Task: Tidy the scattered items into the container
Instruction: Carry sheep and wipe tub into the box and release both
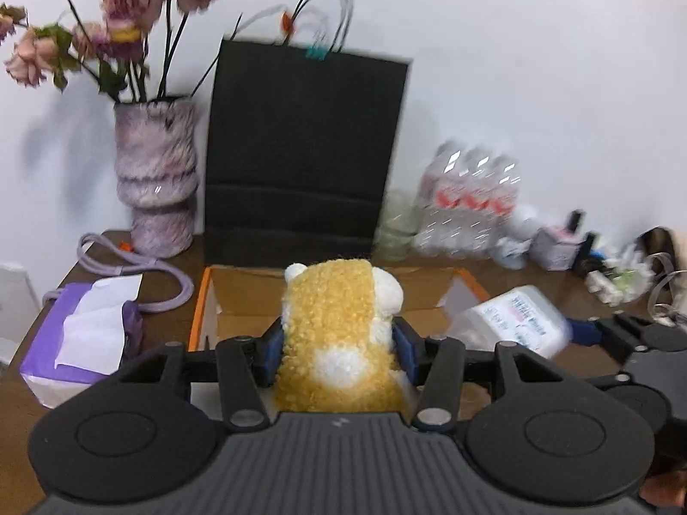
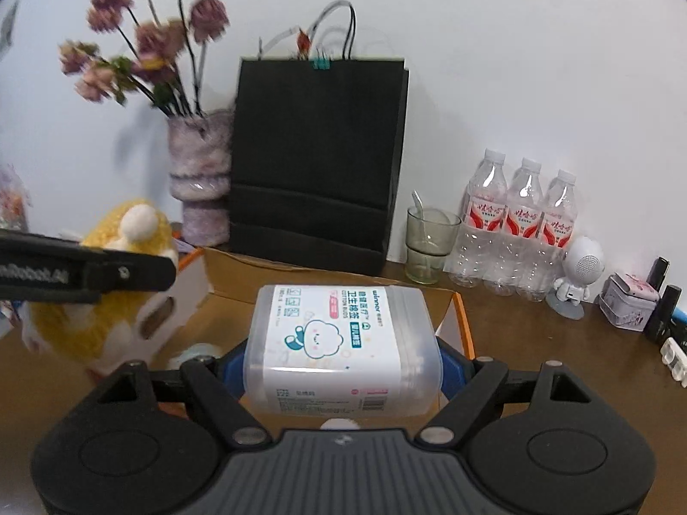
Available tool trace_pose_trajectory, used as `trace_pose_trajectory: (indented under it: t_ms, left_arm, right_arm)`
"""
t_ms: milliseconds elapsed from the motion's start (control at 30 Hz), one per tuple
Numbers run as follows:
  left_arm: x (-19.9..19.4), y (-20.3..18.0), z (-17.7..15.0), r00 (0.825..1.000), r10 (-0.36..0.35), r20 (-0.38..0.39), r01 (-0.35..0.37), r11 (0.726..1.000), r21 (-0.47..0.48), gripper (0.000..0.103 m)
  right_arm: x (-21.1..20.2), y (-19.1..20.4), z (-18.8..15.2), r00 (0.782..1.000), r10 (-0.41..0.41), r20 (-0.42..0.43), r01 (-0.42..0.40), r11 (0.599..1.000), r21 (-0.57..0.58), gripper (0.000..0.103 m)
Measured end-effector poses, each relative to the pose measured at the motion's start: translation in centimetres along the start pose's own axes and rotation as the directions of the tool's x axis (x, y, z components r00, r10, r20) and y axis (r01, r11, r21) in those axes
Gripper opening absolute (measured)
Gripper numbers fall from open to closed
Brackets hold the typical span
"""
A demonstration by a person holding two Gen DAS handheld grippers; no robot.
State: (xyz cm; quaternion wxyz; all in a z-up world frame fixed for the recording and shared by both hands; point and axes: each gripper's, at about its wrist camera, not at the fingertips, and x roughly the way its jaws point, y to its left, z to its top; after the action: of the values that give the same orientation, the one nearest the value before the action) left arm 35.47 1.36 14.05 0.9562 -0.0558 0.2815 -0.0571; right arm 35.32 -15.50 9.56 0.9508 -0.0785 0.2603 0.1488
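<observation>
My left gripper [image 1: 339,345] is shut on a yellow and white plush toy [image 1: 339,326], held above the near edge of an open cardboard box [image 1: 240,296] with orange trim. My right gripper [image 2: 341,362] is shut on a clear plastic box of cotton buds [image 2: 343,343], lying sideways between the blue pads. The same cotton bud box [image 1: 513,322] shows at the right in the left wrist view, just right of the cardboard box. In the right wrist view the plush toy [image 2: 107,300] and the left gripper's finger appear at the left, over the cardboard box [image 2: 240,274].
Behind the box stand a black paper bag [image 1: 305,150] and a furry vase of dried flowers [image 1: 156,180]. A purple tissue pack [image 1: 81,339] lies left. At the right are a glass [image 2: 429,240], three water bottles [image 2: 519,231], a small white figure [image 2: 577,274] and a tin [image 2: 629,300].
</observation>
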Motion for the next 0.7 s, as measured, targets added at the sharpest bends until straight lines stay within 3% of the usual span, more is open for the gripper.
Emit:
trace_pose_trajectory:
  t_ms: [233,433,700]
  left_arm:
    - [6.5,1.0,0.3,0.993,0.072,-0.095,-0.078,0.995,-0.065,0.051]
    - [10.2,0.7,-0.5,0.977,0.151,-0.152,-0.159,0.987,-0.038,0.051]
    - [11.5,-0.6,-1.1,0.97,0.184,-0.155,-0.18,0.983,0.04,0.052]
  right_arm:
    - [6.5,-0.6,0.9,0.993,-0.005,-0.121,0.009,0.999,0.034,0.082]
    - [9.9,-0.6,0.5,0.983,-0.029,-0.182,0.044,0.996,0.082,0.082]
    - [11.8,-0.5,0.0,0.97,-0.034,-0.241,0.052,0.996,0.068,0.082]
